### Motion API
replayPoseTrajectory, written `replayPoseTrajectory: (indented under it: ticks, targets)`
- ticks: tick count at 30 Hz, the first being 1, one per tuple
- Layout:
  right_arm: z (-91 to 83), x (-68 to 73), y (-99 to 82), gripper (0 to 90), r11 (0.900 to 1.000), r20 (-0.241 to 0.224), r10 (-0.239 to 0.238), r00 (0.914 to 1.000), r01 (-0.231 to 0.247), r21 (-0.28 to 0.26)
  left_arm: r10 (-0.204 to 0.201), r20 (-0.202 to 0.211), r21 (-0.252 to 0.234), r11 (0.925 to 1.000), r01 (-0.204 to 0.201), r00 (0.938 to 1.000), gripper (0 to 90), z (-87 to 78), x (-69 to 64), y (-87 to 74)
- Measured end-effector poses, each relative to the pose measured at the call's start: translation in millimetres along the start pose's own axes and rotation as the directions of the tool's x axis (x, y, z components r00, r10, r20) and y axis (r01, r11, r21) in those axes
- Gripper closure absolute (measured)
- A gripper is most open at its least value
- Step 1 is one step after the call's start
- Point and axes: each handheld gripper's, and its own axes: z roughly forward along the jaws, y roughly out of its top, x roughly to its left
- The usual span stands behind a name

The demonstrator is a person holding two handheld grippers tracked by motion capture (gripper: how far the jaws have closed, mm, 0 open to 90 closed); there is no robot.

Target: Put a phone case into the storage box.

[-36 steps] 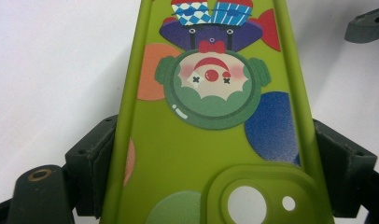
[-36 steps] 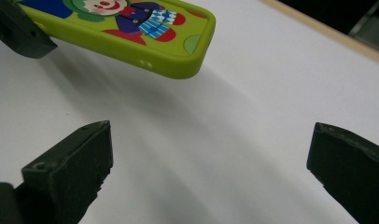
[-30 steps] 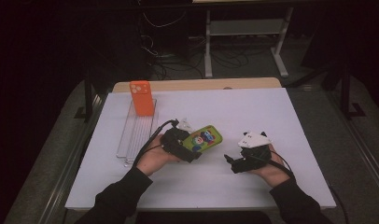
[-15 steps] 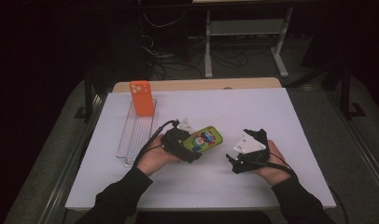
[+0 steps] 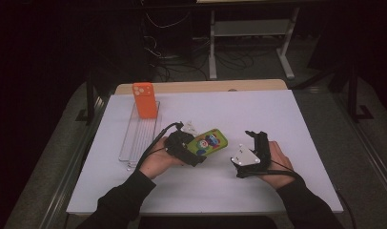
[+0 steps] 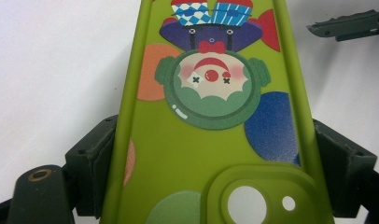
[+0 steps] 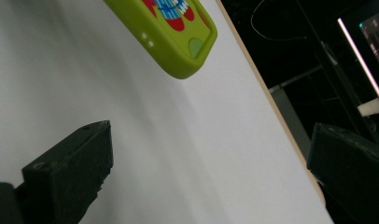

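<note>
Near the table's middle, I have my left gripper (image 5: 190,151) clamped on the green phone case (image 5: 209,142) by its long edges; light, rubbery, bendy. Right gripper (image 5: 256,140) gapes empty.

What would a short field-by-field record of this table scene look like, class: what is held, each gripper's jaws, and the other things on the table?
held thing: green phone case with a clown print
left gripper: jaws shut on the green phone case's long edges
right gripper: jaws open, nothing between them, apart from the case
orange phone case: stands upright at the far end of the clear rack
surface: white table
</note>
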Motion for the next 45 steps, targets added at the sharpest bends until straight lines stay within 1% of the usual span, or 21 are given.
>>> replayPoseTrajectory:
  ticks: [3, 5, 9, 12, 17, 18, 22, 26, 27, 28, 29, 31, 33, 34, 35, 36, 37, 38, 39, 41, 45]
  targets:
    - [-0.3, 3.5, 1.5, 0.0, 0.999, 0.026, -0.044, 0.9987, 0.044, -0.005, -0.001, 0.001, 0.001, 1.0, 0.001, 1.0, 15.7, -0.2, -0.1, 0.0]
    - [-0.2, 1.6, 1.7, 0.0, 0.991, 0.045, -0.134, 0.99, 0.134, 0.0, 0.0, 0.001, 0.002, 1.0, 0.0, 1.0, 15.7, -0.4, 0.1, 0.1]
    - [-0.5, 6.7, 4.1, 0.0, 0.9847, 0.092, -0.174, 0.9805, 0.174, 0.003, 0.007, 0.006, 0.006, 1.0, -0.007, 1.0, 15.7, -0.4, 1.0, 0.5]
    - [-0.6, 8.2, 6.5, 0.0, 0.9744, 0.11, -0.224, 0.9684, 0.225, 0.002, -0.017, 0.015, -0.003, 0.9999, 0.017, 0.9997, 15.7, 0.5, 0.7, 0.3]
    - [2.3, 12.8, 12.9, 0.0, 0.9657, 0.141, -0.253, 0.9571, 0.259, -0.023, 0.01, 0.017, 0.015, 0.9998, -0.01, 0.9998, 15.7, -2.6, 5.1, 2.9]
    - [3.6, 13.2, 14.3, 0.0, 0.9602, 0.147, -0.272, 0.9511, 0.278, -0.025, 0.002, 0.022, 0.006, 1.0, -0.002, 0.9998, 15.7, -2.7, 4.6, 3.6]
    - [7.1, 16.3, 19.3, 1.5, 0.9524, 0.155, -0.296, 0.9424, 0.304, -0.026, -0.011, 0.022, -0.01, 0.9999, 0.011, 0.9997, 15.7, -3.2, 4.1, 5.5]
    - [10.9, 19.1, 25.4, 3.9, 0.9414, 0.176, -0.324, 0.9295, 0.335, -0.036, 0.0, 0.025, -0.002, 1.0, 0.0, 0.9997, 15.7, -3.7, 5.3, 5.8]
    - [11.9, 20.0, 27.0, 4.5, 0.9375, 0.181, -0.334, 0.9251, 0.346, -0.038, 0.0, 0.025, -0.002, 1.0, 0.0, 0.9997, 15.7, -3.9, 5.2, 6.0]
    - [13.2, 20.1, 28.7, 5.4, 0.928, 0.186, -0.357, 0.9153, 0.37, -0.041, 0.0, 0.029, -0.003, 1.0, 0.0, 0.9996, 15.7, -3.9, 5.3, 6.1]
    - [13.9, 21.5, 30.3, 6.2, 0.9273, 0.185, -0.359, 0.9149, 0.372, -0.041, 0.0, 0.029, -0.005, 1.0, 0.0, 0.9996, 15.7, -4.1, 5.2, 6.3]
    - [16.3, 24.6, 32.6, 8.9, 0.9186, 0.199, -0.379, 0.904, 0.393, -0.039, 0.005, 0.028, -0.007, 1.0, -0.005, 0.9996, 15.7, -4.5, 5.1, 6.7]
    - [18.8, 29.0, 34.8, 11.7, 0.9173, 0.197, -0.382, 0.9028, 0.396, -0.037, 0.019, 0.026, 0.002, 0.9998, -0.019, 0.9995, 15.7, -5.6, 5.5, 7.0]
    - [19.3, 30.1, 35.6, 12.8, 0.9101, 0.191, -0.4, 0.8964, 0.413, -0.032, 0.018, 0.027, 0.003, 0.9998, -0.019, 0.9995, 15.7, -5.9, 5.5, 6.9]
    - [20.6, 30.9, 36.9, 13.4, 0.9033, 0.214, -0.41, 0.8866, 0.427, -0.039, 0.017, 0.027, 0.002, 0.9998, -0.017, 0.9995, 15.7, -5.9, 5.2, 6.9]
    - [21.9, 33.5, 37.2, 14.3, 0.9055, 0.209, -0.407, 0.8894, 0.423, -0.038, 0.018, 0.03, 0.001, 0.9998, -0.018, 0.9994, 15.7, -5.9, 5.4, 6.8]
    - [21.8, 36.7, 38.0, 15.9, 0.9166, 0.212, -0.383, 0.899, 0.399, -0.034, 0.018, 0.03, 0.0, 0.9998, -0.018, 0.9994, 15.7, -5.8, 5.3, 6.8]
    - [22.6, 34.0, 39.6, 17.8, 0.8902, 0.233, -0.433, 0.8706, 0.454, -0.04, 0.017, 0.031, 0.0, 0.9999, -0.017, 0.9994, 15.7, -5.7, 5.0, 6.7]
    - [23.2, 34.8, 40.3, 20.3, 0.8807, 0.246, -0.448, 0.8594, 0.472, -0.043, 0.019, 0.029, 0.001, 0.9998, -0.019, 0.9994, 15.7, -5.7, 4.9, 6.7]
    - [23.8, 37.1, 41.7, 24.9, 0.8701, 0.255, -0.466, 0.8475, 0.491, -0.043, 0.021, 0.028, 0.003, 0.9998, -0.021, 0.9994, 15.7, -5.6, 5.1, 6.8]
    - [23.8, 40.9, 43.7, 38.3, 0.858, 0.25, -0.489, 0.8356, 0.513, -0.035, 0.022, 0.026, 0.004, 0.9997, -0.022, 0.9994, 15.7, -5.8, 5.2, 6.6]
